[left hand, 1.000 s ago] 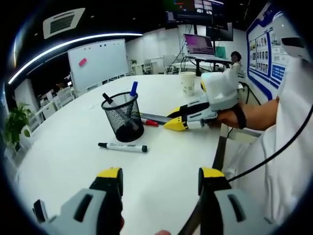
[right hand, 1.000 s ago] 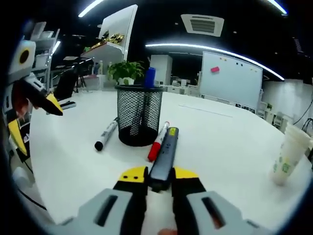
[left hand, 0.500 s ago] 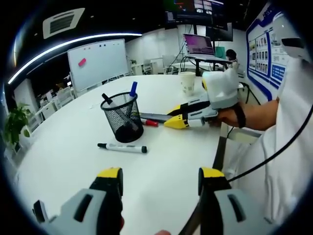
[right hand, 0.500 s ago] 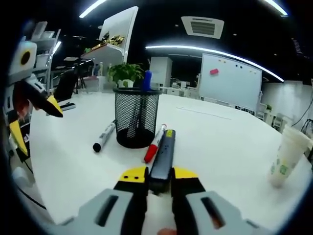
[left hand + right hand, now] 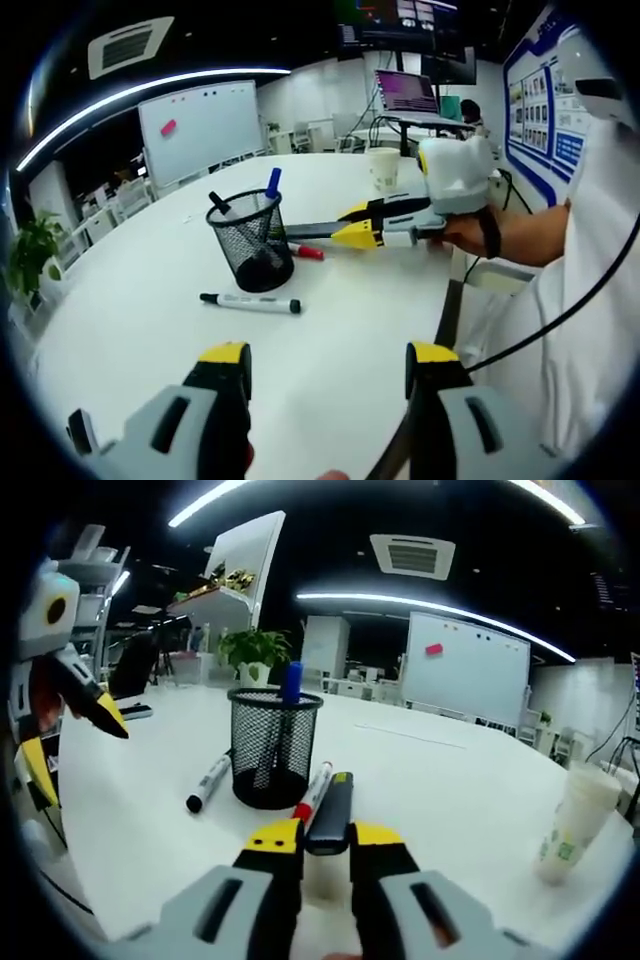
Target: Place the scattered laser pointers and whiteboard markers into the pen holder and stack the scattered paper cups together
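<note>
A black mesh pen holder [image 5: 250,245] [image 5: 272,745] stands on the white table with a blue marker [image 5: 272,182] [image 5: 290,680] and a black marker [image 5: 220,203] in it. My right gripper [image 5: 325,838] [image 5: 355,225] is shut on a dark laser pointer [image 5: 330,815] [image 5: 310,230], held above the table just right of the holder. A red marker [image 5: 308,251] [image 5: 312,792] lies under it. A black marker [image 5: 250,301] [image 5: 208,782] lies in front of the holder. My left gripper [image 5: 328,355] [image 5: 60,700] hovers open near the table's edge. A paper cup [image 5: 383,168] [image 5: 565,822] stands farther off.
The round white table [image 5: 150,300] has bare room around the holder. A person's sleeve and forearm [image 5: 530,235] reach in from the right in the left gripper view. Whiteboards [image 5: 200,120], desks and a plant [image 5: 255,645] stand beyond the table.
My right gripper has risen with the laser pointer, lifting its tip off the table by the red marker. The left gripper has stayed put.
</note>
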`<move>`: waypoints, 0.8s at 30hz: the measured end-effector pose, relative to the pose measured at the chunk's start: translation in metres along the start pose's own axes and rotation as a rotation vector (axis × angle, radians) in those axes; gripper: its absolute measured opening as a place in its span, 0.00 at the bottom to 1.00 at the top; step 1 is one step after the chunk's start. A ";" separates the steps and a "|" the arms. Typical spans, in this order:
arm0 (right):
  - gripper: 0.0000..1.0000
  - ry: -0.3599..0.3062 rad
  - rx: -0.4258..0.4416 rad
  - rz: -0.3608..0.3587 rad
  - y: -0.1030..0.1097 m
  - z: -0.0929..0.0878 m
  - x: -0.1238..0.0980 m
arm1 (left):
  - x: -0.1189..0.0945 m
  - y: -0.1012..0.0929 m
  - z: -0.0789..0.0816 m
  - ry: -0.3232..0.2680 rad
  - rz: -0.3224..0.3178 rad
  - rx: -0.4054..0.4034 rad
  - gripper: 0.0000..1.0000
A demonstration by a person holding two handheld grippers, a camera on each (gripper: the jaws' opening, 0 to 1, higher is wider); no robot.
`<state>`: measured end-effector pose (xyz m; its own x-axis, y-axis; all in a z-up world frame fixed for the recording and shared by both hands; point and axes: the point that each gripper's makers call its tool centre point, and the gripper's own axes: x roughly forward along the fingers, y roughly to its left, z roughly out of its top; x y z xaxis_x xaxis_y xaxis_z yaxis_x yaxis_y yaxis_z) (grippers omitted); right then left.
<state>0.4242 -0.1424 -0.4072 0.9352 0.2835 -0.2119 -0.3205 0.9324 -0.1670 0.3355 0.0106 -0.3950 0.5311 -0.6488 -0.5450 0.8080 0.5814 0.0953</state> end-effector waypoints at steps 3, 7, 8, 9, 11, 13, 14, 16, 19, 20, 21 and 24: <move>0.18 -0.020 -0.019 0.001 -0.001 0.004 0.000 | 0.000 0.000 0.000 -0.001 0.000 0.001 0.63; 0.18 -0.036 -0.035 0.003 -0.002 0.008 0.000 | -0.001 0.001 0.000 0.001 0.004 0.000 0.63; 0.18 -0.041 -0.041 0.004 -0.002 0.009 0.001 | -0.001 0.001 0.000 0.001 0.005 0.002 0.63; 0.18 -0.045 -0.047 0.002 -0.003 0.010 0.001 | -0.001 0.001 0.000 -0.001 0.004 0.002 0.63; 0.18 -0.057 -0.047 0.001 -0.004 0.013 0.000 | -0.001 0.001 0.000 0.000 0.004 0.000 0.63; 0.18 -0.073 -0.049 0.003 -0.005 0.018 0.000 | -0.002 0.001 -0.001 0.003 0.005 0.002 0.63; 0.18 -0.077 -0.049 0.003 -0.005 0.019 0.000 | -0.002 0.001 -0.001 0.004 0.005 0.002 0.63; 0.18 -0.087 -0.043 0.003 -0.007 0.023 -0.001 | -0.002 0.002 -0.001 0.004 0.006 0.002 0.63; 0.18 -0.100 -0.038 -0.001 -0.010 0.027 0.000 | -0.002 0.002 0.001 0.001 0.007 0.002 0.63; 0.18 -0.104 -0.041 -0.004 -0.011 0.028 0.000 | -0.002 0.002 0.000 0.002 0.007 0.002 0.63; 0.18 -0.107 -0.036 -0.007 -0.013 0.030 0.000 | -0.002 0.002 0.000 0.004 0.008 0.004 0.63; 0.18 -0.118 -0.025 -0.014 -0.016 0.033 0.000 | -0.002 0.002 0.000 0.006 0.007 0.005 0.63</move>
<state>0.4343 -0.1503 -0.3723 0.9504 0.2963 -0.0946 -0.3095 0.9310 -0.1937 0.3362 0.0134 -0.3936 0.5350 -0.6422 -0.5490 0.8057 0.5833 0.1028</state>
